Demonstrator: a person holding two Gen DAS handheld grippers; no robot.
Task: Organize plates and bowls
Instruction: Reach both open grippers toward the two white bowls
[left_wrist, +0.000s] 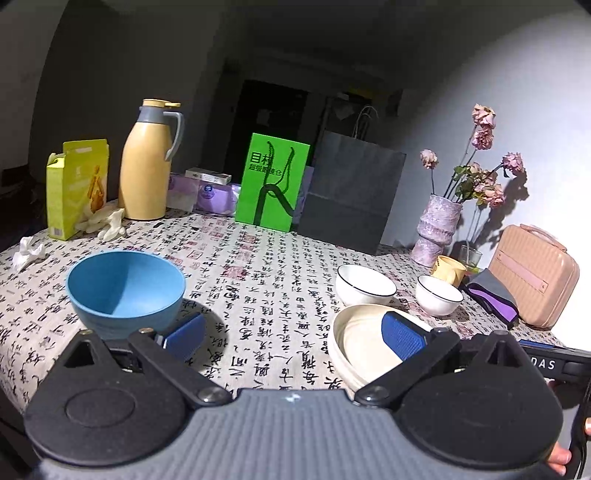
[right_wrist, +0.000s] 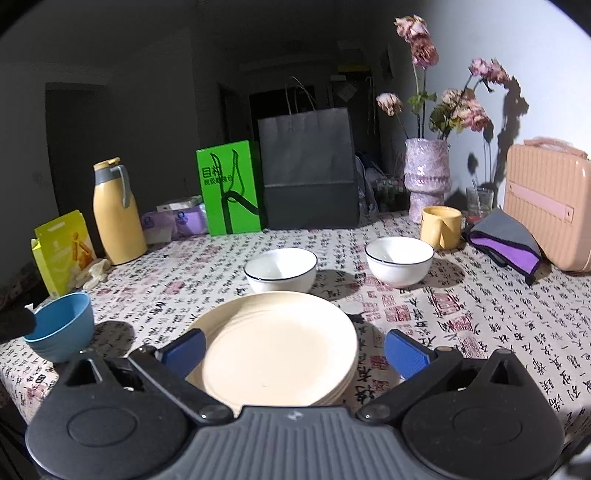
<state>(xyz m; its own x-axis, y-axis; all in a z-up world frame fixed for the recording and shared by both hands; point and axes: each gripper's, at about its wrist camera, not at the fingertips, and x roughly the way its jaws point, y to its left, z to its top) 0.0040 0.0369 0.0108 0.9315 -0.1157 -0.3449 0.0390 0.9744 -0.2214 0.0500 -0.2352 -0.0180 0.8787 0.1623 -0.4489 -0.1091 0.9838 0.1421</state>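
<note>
Your plates already sit in one cream stack near the table's front edge, so that part looks finished. The bowls are what remains: the blue bowls appear to be nested at the left, though you cannot be sure how many there are. The two white bowls and stand apart from each other behind the plates. Your left gripper is wide open and empty between the blue bowls and the plates. Your right gripper is also spread wide, holding nothing, over the plate stack.
</note>
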